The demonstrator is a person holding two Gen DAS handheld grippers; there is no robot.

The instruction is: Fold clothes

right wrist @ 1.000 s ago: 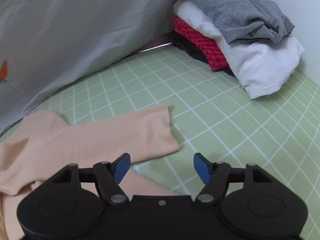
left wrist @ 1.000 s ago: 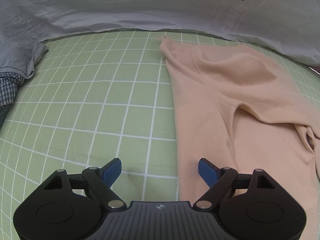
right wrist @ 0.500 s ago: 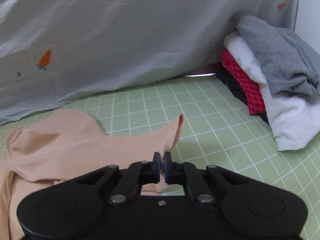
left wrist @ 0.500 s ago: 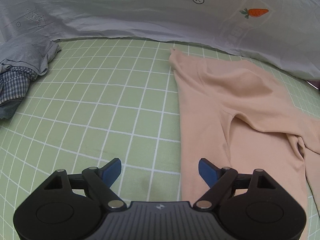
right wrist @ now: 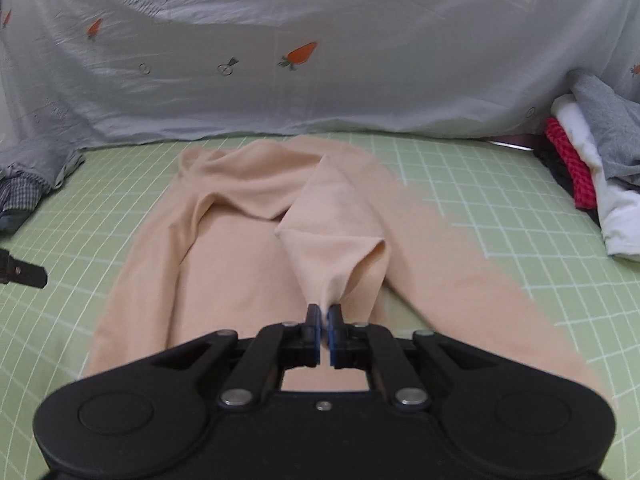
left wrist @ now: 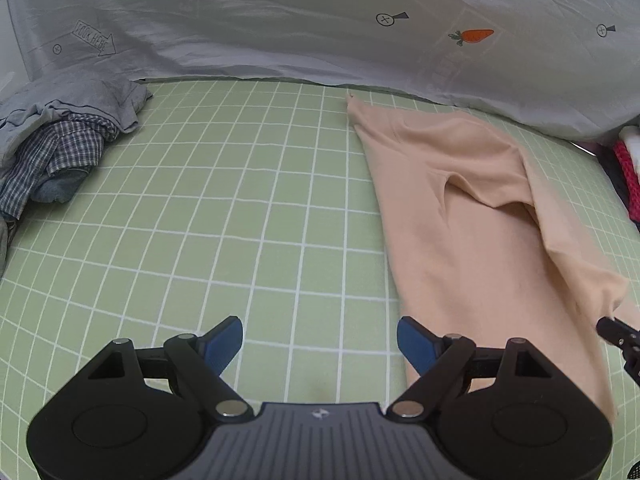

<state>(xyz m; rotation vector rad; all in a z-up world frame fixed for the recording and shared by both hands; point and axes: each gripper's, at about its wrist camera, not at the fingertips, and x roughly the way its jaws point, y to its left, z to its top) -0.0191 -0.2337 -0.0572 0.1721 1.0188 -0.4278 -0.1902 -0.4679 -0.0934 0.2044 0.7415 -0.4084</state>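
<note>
Lying spread on the green checked bedsheet (left wrist: 248, 216), the peach long-sleeved top (right wrist: 240, 264) is resting lengthwise with its neckline toward the pale carrot-print cover (right wrist: 320, 40) at the back. One sleeve (right wrist: 336, 224) is being held up off the body of the garment, its cuff pinched between the clenched fingers of the right gripper (right wrist: 324, 322), so that it is hanging as a loose cone over the chest. The left gripper (left wrist: 319, 340) is hovering with its blue pads spread wide and gripping nothing, above bare sheet just beside the top's edge. Judging by this, the fold is only partly made: the body is lying full length. Heaps of other clothes are sitting at the left (left wrist: 60, 140) and the right (right wrist: 592, 168).
</note>
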